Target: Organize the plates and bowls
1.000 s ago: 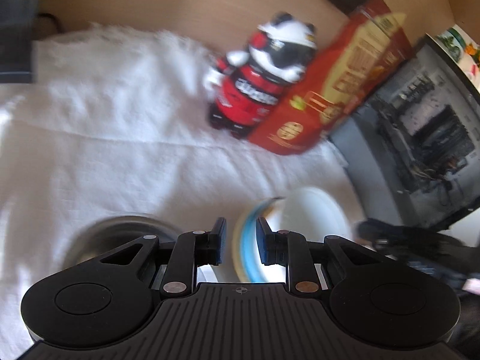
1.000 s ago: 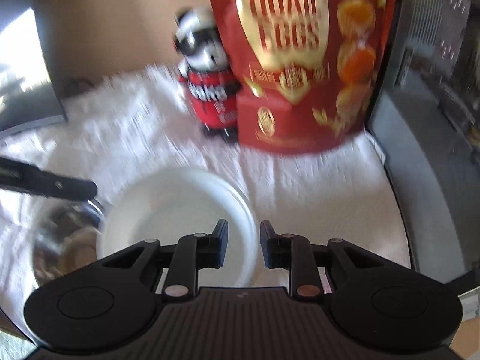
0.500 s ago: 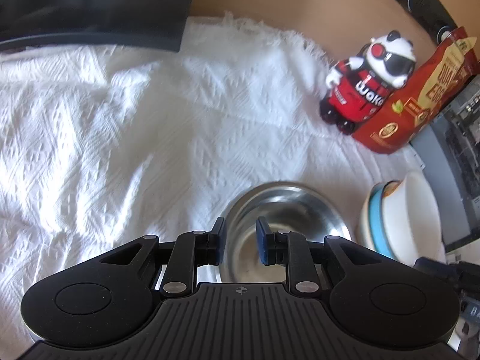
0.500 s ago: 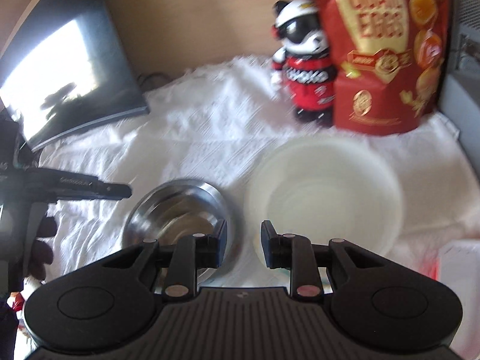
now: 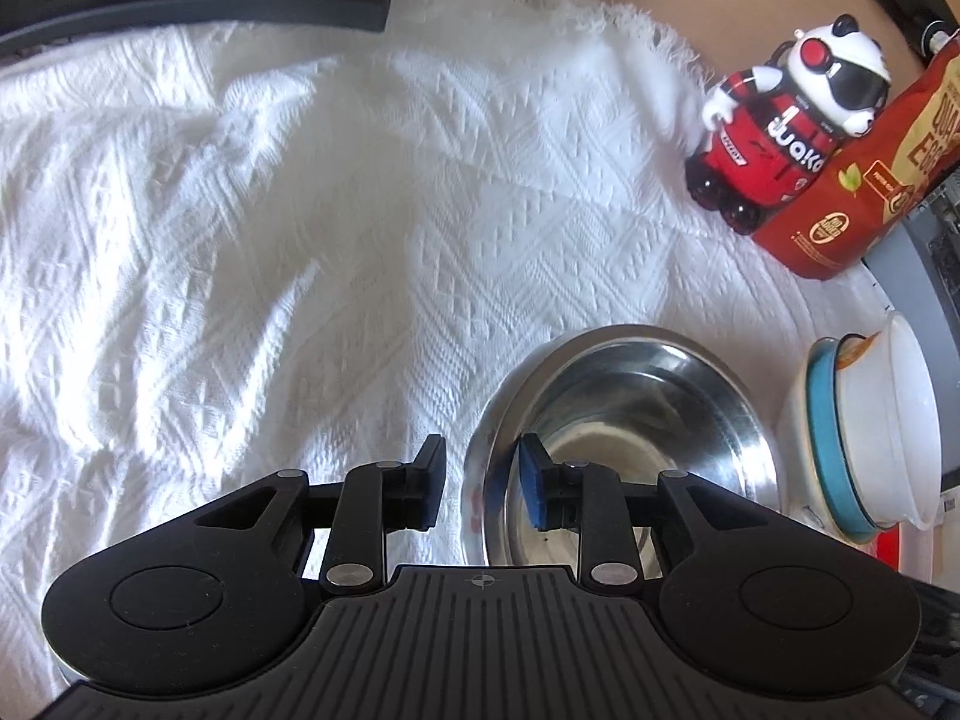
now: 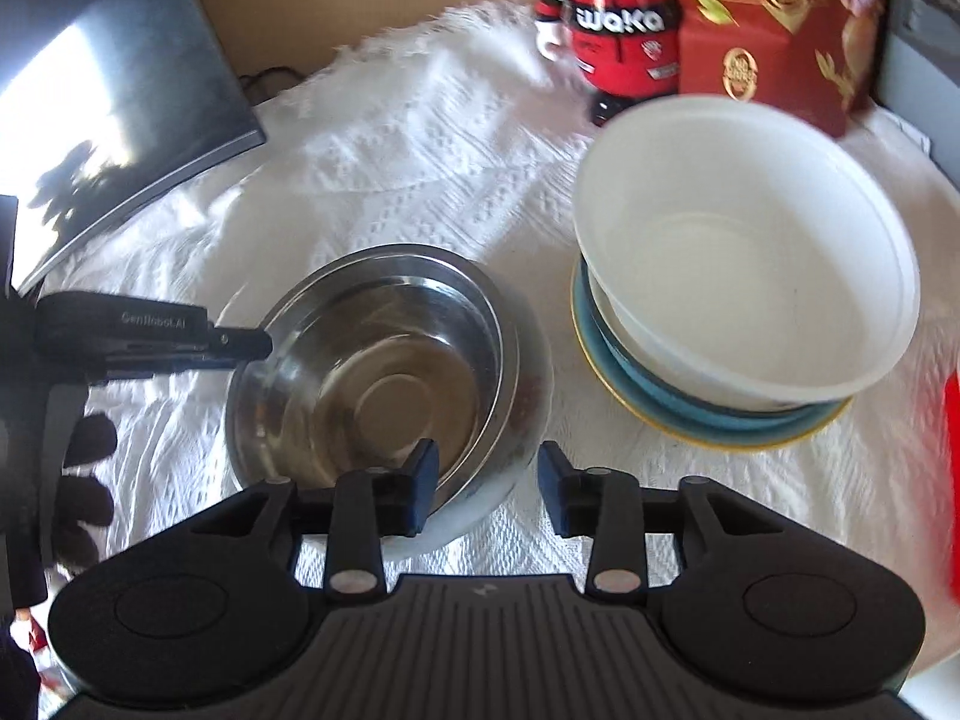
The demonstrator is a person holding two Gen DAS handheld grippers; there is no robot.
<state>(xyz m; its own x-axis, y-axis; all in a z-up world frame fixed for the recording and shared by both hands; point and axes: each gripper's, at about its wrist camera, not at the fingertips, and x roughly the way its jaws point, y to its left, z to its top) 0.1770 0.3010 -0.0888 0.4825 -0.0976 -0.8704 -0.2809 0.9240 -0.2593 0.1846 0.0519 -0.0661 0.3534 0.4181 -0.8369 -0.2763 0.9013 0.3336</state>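
A dark monitor (image 6: 114, 96) is leaning at the far left of the counter, behind a white woven cloth (image 5: 270, 210) that is covering the working area. In the right wrist view, the left hand-held gripper (image 6: 252, 348) is reaching in from the left edge, with dark-gloved fingers (image 6: 90, 468) wrapping its handle, and its tip is sitting at the left rim of the stainless steel bowl (image 6: 384, 372). In the left wrist view, the left hand-held gripper (image 5: 480, 480) is straddling that rim: 1 finger is standing outside the bowl over the cloth, the other is hanging inside it, and the jaws, which have just been opening, are standing apart with a visible gap on each side of the rim, so nothing is being pinched. The steel bowl is sitting inside a shallow white dish (image 6: 516, 468), whose edge is showing around it. The right hand-held gripper (image 6: 489, 483) is hovering over the near right rim of the same bowl, its jaws also having just been opening and now standing apart, gripping nothing. To the right, just beside the steel bowl but apart from it, a white plastic bowl (image 6: 750, 252) is resting tilted on top of a blue bowl (image 6: 672, 396), which is sitting on a yellow-rimmed plate (image 6: 720, 438). Behind this stack, a red and white panda figure (image 6: 612, 18) is standing next to a red quail egg packet (image 6: 780, 24), and a grey case (image 5: 918, 276) is closing off the far right.
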